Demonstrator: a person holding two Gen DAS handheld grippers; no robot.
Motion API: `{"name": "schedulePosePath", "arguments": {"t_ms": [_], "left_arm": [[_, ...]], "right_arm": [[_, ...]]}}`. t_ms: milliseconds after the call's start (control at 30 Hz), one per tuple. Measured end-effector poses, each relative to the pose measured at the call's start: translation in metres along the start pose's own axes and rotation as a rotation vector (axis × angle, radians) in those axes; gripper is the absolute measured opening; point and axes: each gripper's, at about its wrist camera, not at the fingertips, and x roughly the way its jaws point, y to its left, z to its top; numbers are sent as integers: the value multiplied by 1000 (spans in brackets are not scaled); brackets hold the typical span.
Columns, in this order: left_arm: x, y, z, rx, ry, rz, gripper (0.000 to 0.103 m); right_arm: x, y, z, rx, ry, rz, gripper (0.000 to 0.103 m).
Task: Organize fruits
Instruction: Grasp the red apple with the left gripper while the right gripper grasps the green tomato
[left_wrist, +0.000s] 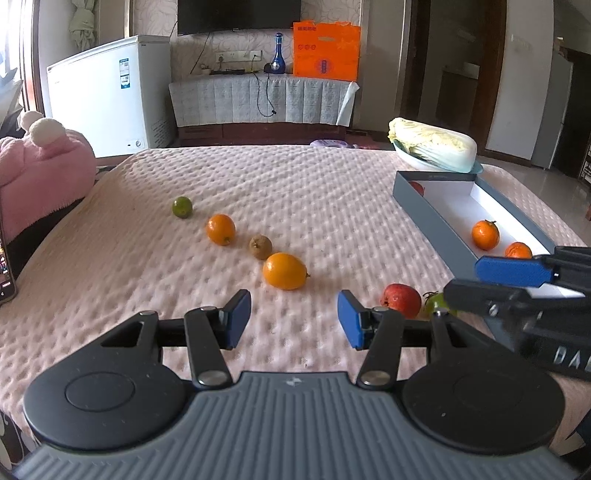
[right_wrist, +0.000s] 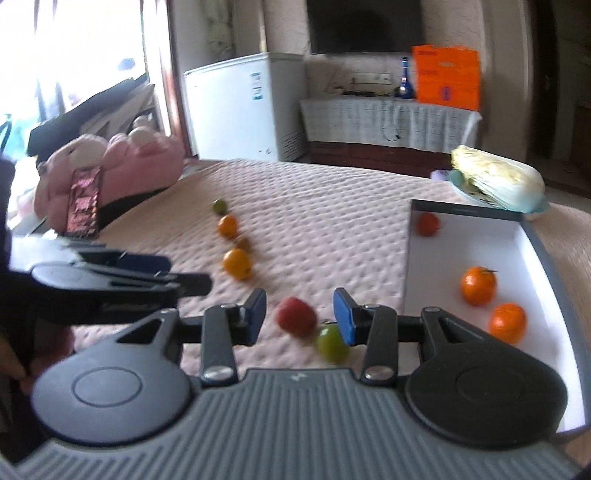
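Left gripper (left_wrist: 292, 319): jaws apart, nothing between them, hovering over the pink cover (left_wrist: 295, 177). Right gripper (right_wrist: 298, 317): jaws apart, not pressing on anything; a red fruit (right_wrist: 296, 316) lies on the cover in the gap between its fingers, and a green fruit (right_wrist: 331, 343) sits just beside the right finger. The right view is blurred.

Beyond the left gripper a diagonal row of loose fruit runs away to the left: large orange (left_wrist: 284, 270), brown fruit (left_wrist: 260, 247), small orange (left_wrist: 221, 229), lime (left_wrist: 182, 207), each apart from the next.

To the right, an open box (right_wrist: 532, 236) with a white inside holds two tangerines at its near end, near tangerine (right_wrist: 508, 322) and second tangerine (right_wrist: 477, 285), plus a red one (right_wrist: 427, 224) in the far corner.

Behind the box: cabbage (left_wrist: 432, 144) in a bowl. Far left: pink plush (left_wrist: 44, 166).
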Motion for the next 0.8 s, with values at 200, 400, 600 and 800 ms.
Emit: {"name": "schedulePosePath", "arguments": {"t_ms": [200, 400, 600, 800], "left_arm": [[1, 2, 0, -12, 7, -10, 58], [1, -1, 0, -9, 5, -42, 58], [1, -4, 0, -3, 4, -41, 58], [1, -1, -1, -8, 10, -40, 58]], "right_arm": [[2, -4, -2, 16, 22, -16, 42], [10, 0, -9, -9, 69, -45, 43], [22, 1, -10, -17, 105, -91, 43], [37, 4, -9, -38, 148, -157, 43]]}}
